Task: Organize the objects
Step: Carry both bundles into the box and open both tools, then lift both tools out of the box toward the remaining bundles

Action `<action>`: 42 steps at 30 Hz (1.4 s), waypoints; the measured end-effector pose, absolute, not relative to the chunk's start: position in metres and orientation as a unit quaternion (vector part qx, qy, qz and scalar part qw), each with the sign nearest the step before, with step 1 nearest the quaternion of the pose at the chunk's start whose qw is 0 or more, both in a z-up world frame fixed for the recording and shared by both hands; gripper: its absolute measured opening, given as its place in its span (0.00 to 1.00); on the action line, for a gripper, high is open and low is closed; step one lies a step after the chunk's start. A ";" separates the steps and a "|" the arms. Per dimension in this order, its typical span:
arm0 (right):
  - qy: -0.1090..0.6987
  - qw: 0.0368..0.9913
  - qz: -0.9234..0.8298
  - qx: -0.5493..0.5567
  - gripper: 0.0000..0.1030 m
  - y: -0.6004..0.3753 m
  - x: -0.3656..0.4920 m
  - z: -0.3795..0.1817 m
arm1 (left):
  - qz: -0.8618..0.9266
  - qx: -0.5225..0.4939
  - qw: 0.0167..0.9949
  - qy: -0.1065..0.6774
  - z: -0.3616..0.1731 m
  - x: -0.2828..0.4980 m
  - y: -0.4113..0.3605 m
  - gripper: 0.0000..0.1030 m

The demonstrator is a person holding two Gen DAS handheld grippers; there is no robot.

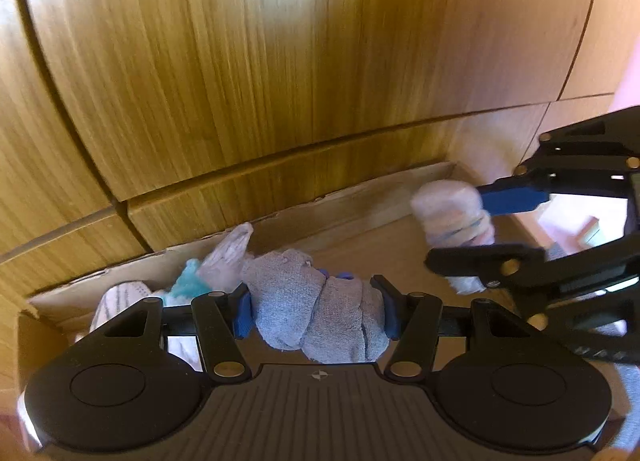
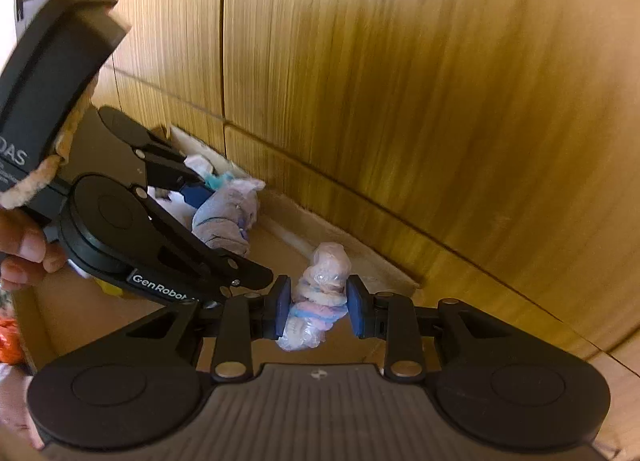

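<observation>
I have my left hand-held gripper (image 1: pixel 318 311) clamped on a grey sock bundle (image 1: pixel 320 313) and my right hand-held gripper (image 2: pixel 318 311) pinching a pink-and-blue sock roll (image 2: pixel 320 301), both over the cardboard box (image 1: pixel 360 197) by the wooden cabinet (image 1: pixel 240 61).

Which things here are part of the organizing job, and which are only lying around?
In the job:
- grey rolled cloth, held in left tongs
- pink-and-blue wrapped bundle, held in right tongs
- cardboard box, below both

Lying about:
- wooden cabinet doors
- orange thing at the edge
</observation>
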State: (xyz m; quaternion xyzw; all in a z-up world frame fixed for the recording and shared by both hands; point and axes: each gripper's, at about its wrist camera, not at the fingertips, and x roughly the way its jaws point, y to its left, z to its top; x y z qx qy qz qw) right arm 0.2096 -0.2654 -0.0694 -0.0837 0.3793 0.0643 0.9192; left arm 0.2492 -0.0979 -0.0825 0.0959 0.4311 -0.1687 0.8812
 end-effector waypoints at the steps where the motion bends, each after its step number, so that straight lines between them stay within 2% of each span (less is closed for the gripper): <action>1: 0.384 0.917 0.064 -0.092 0.26 -0.265 0.215 -0.071 | -0.165 0.102 0.882 0.430 -0.084 0.250 -0.100 0.62; 13: 0.412 0.902 0.048 -0.115 0.27 -0.265 0.235 -0.099 | -0.151 0.126 0.889 0.415 -0.092 0.240 -0.109 0.66; 16: 0.409 0.905 0.044 -0.110 0.30 -0.264 0.232 -0.099 | -0.154 0.124 0.889 0.412 -0.090 0.236 -0.108 0.67; 26: 0.390 0.914 0.049 -0.102 0.32 -0.259 0.219 -0.088 | -0.166 0.102 0.895 0.402 -0.077 0.217 -0.103 0.77; 37: 0.380 0.919 0.038 -0.095 0.34 -0.267 0.205 -0.062 | -0.164 0.077 0.904 0.388 -0.047 0.180 -0.087 0.82; 42: 0.364 0.927 0.035 -0.090 0.37 -0.262 0.174 -0.037 | -0.157 0.060 0.913 0.373 -0.025 0.195 -0.074 0.82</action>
